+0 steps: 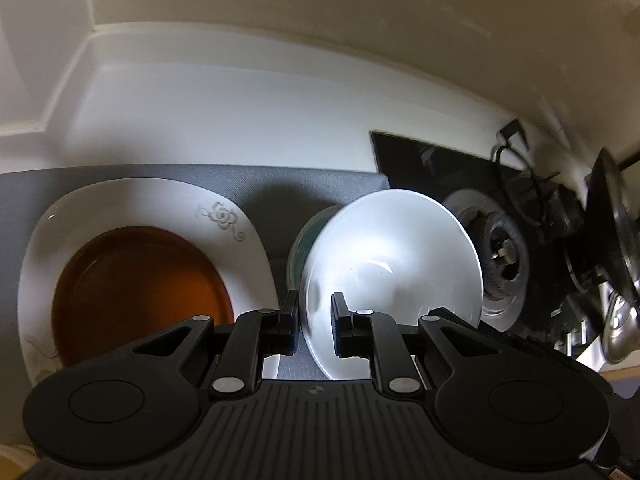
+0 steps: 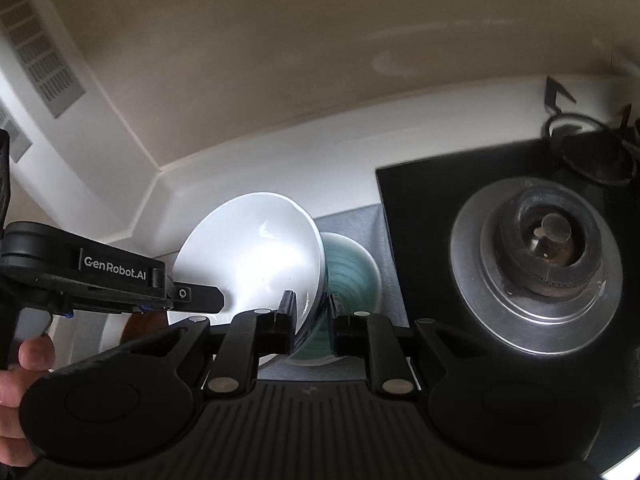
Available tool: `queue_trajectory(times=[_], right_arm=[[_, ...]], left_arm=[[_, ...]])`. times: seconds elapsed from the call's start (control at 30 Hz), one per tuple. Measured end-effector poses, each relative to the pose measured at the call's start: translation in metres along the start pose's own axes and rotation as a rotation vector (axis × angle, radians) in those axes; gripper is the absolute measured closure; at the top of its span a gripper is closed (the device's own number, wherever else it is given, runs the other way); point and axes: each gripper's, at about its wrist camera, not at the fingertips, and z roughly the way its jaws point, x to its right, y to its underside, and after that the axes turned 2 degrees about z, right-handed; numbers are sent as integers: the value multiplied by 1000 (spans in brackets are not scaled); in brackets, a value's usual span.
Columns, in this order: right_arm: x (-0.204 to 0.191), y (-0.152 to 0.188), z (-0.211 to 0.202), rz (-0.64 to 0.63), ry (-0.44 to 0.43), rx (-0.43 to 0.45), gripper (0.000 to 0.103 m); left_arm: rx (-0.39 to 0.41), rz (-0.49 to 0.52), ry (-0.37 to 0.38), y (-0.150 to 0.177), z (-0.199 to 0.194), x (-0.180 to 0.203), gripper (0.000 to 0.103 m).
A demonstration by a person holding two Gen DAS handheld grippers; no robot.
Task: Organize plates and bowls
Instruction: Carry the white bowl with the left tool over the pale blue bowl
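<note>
In the left wrist view, my left gripper is shut on the near rim of a white bowl, which hangs tilted above the grey mat. Part of a green bowl shows just behind it. In the right wrist view, my right gripper is shut on the rim of the green bowl. The white bowl overlaps that bowl on the left, with the left gripper at its left edge. A brown plate lies on a white flowered plate at the left of the mat.
A black glass hob with a gas burner begins at the mat's right edge. Dark cookware and a metal ladle lie at the far right. A white raised ledge and beige wall close the back. A person's thumb shows at the lower left.
</note>
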Motion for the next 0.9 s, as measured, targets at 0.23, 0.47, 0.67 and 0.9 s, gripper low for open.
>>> queue_trajectory(times=[0.23,0.47,0.67,0.9], right_arm=[[14,-1,21,14,-5,-43,86],[16,2,33,-5,-3,-56,86],[6,6,40,-82,28,-61,85],[-13,13,45,-298,122,-53,79]], left_arm=[[-16,65,-66,-9,24,16,87],[-26,66,-107,-7,37,21,87],[-6,122,-155,-8,39,30,87],[25,225,-243,-3,48,41,87]])
